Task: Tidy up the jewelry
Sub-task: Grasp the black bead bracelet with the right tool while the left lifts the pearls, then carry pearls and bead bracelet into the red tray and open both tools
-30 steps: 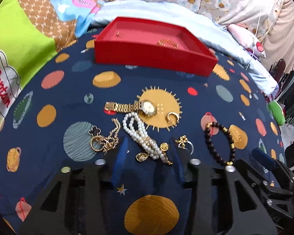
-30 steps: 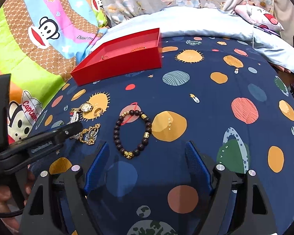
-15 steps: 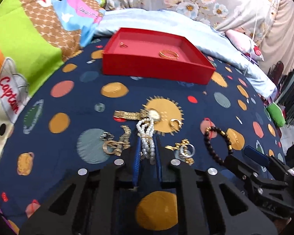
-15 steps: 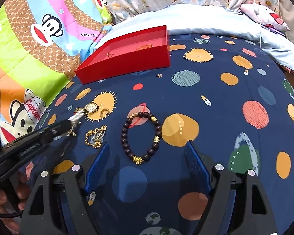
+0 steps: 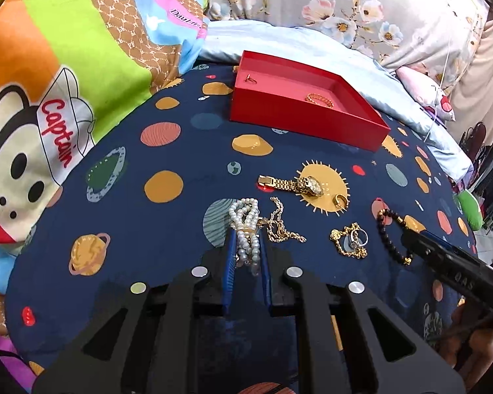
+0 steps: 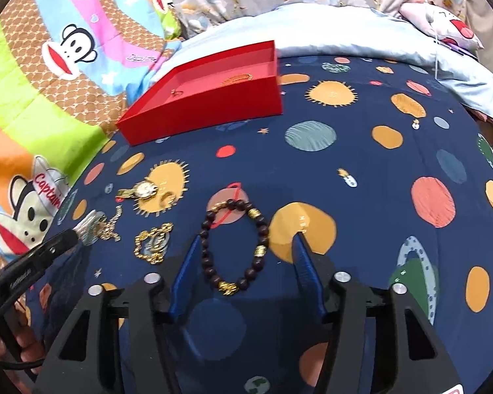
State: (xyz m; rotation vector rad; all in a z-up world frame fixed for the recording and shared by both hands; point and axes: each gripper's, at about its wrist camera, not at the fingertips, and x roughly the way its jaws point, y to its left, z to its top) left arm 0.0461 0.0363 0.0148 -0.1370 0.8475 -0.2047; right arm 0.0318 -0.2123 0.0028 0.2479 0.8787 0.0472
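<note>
While the left gripper (image 5: 246,239) pinches the pearl bracelet (image 5: 245,229), the right gripper (image 6: 246,246) — jaws just narrowing — straddles the dark bead bracelet (image 6: 235,246), pads not touching.

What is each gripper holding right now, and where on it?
Left gripper is shut on the pearl bracelet, pinching its near end. Right gripper holds nothing: its closing jaws straddle the dark bead bracelet without touching.
</note>
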